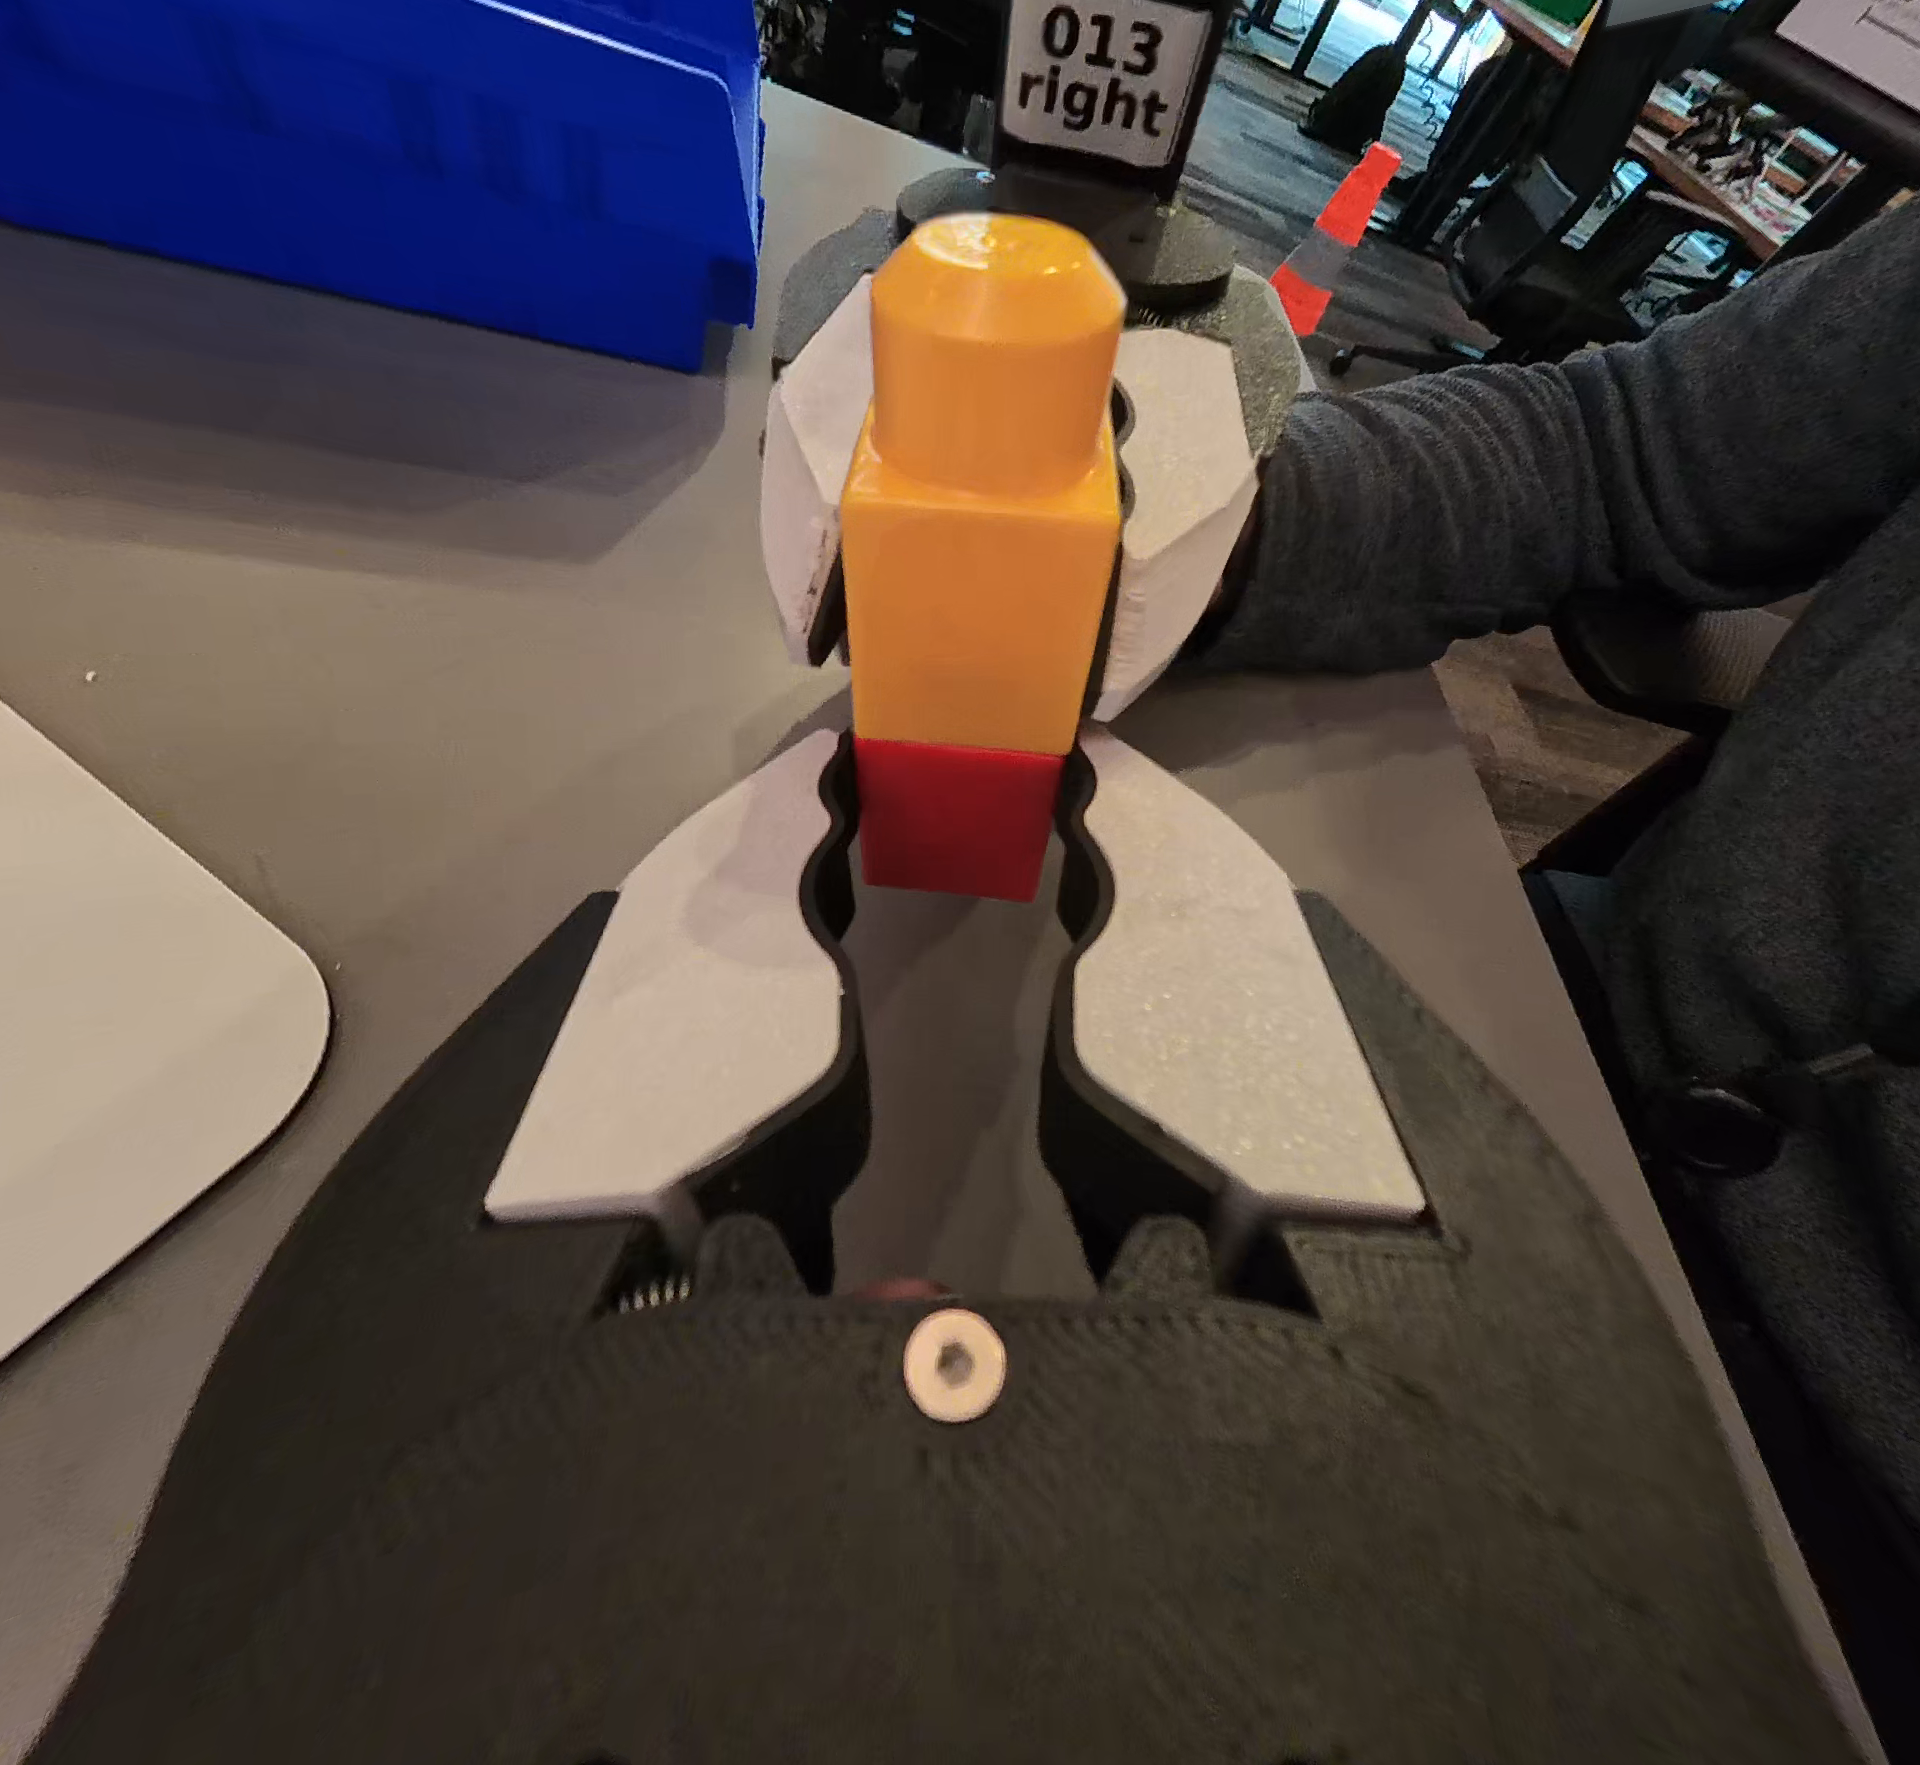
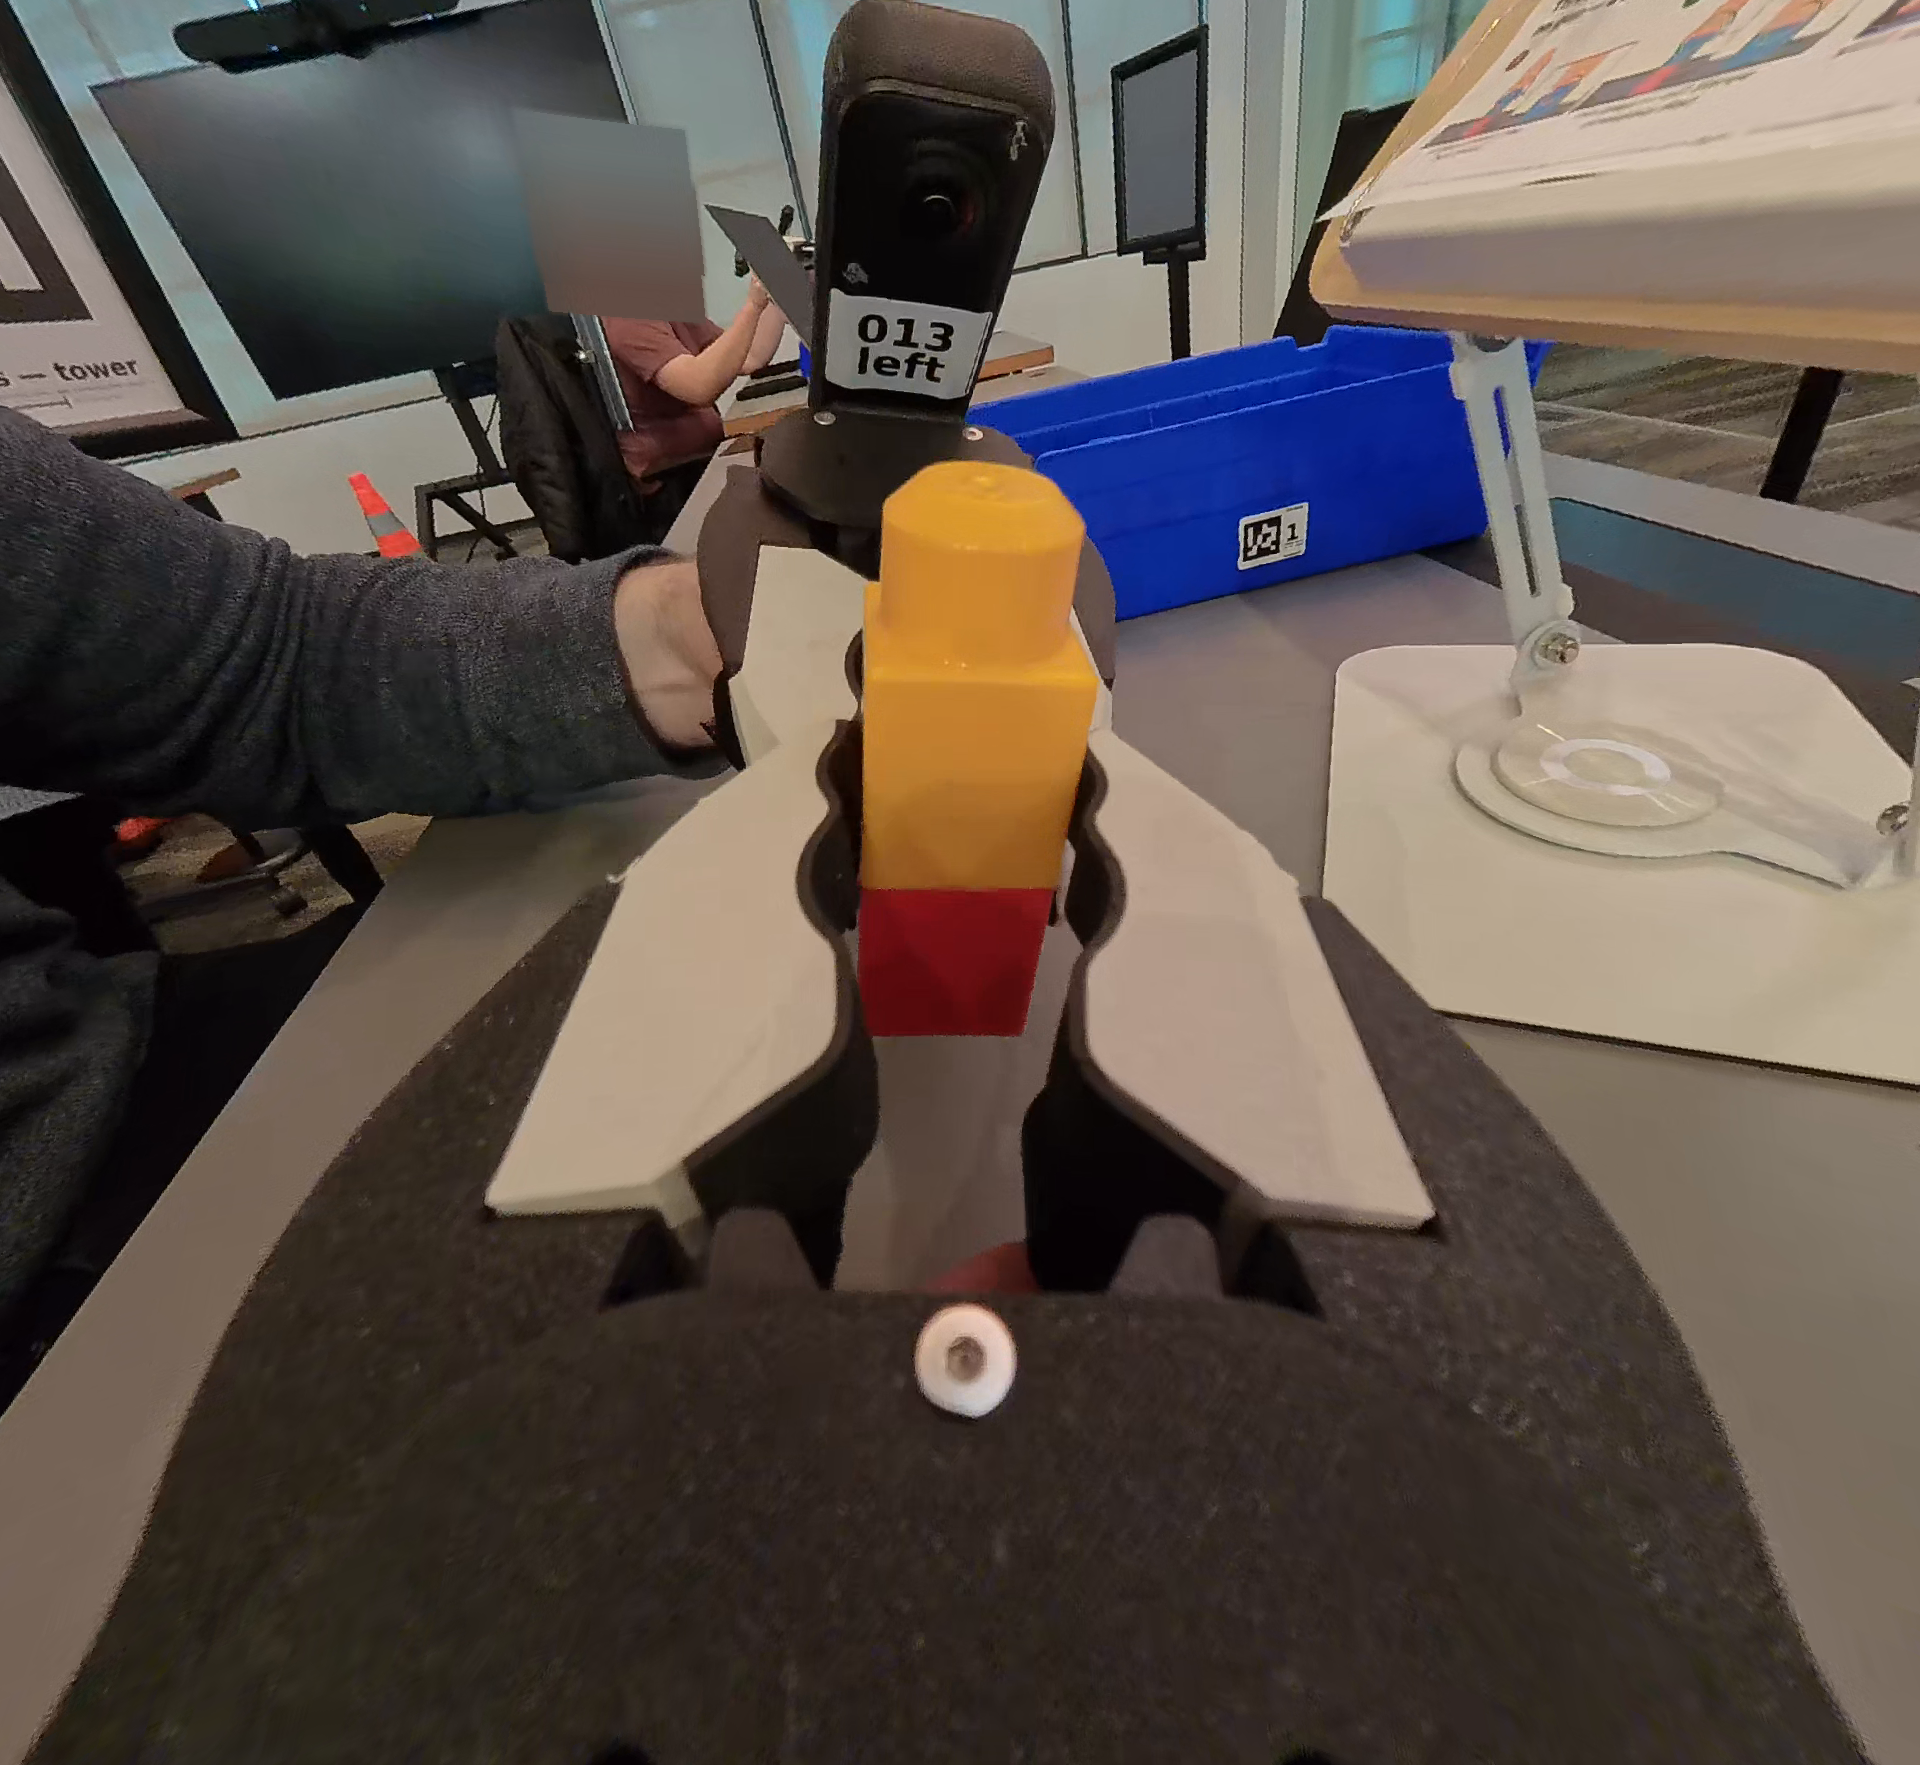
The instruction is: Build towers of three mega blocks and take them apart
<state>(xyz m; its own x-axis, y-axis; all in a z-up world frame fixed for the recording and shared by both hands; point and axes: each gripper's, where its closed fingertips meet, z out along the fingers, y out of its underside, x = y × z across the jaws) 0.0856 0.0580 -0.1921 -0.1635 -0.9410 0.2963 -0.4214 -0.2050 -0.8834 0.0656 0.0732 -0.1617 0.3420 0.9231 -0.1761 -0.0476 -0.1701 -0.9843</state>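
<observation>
An orange mega block (image 1: pixel 977 572) sits pressed on top of a red mega block (image 1: pixel 951 822), forming an upright stack of two. My left gripper (image 1: pixel 956 780) is shut on the red block from the near side. The right gripper faces it from the far side, its white fingers (image 1: pixel 1174 468) clamped on the orange block. In the right wrist view my right gripper (image 2: pixel 966 780) is shut on the orange block (image 2: pixel 971 728), just above the red block (image 2: pixel 951 962). The left gripper's fingers (image 2: pixel 769 666) show behind the stack. No third block is in view.
A blue bin (image 1: pixel 364 105) stands at the back of the grey table (image 1: pixel 416 624), also in the right wrist view (image 2: pixel 1247 468). A white stand base (image 2: pixel 1610 832) holds a tilted instruction board (image 2: pixel 1662 105). A person's grey sleeve (image 2: pixel 260 655) reaches in. The table edge (image 1: pixel 1496 832) runs close by. Both grippers' tips are close together, under 4 cm apart.
</observation>
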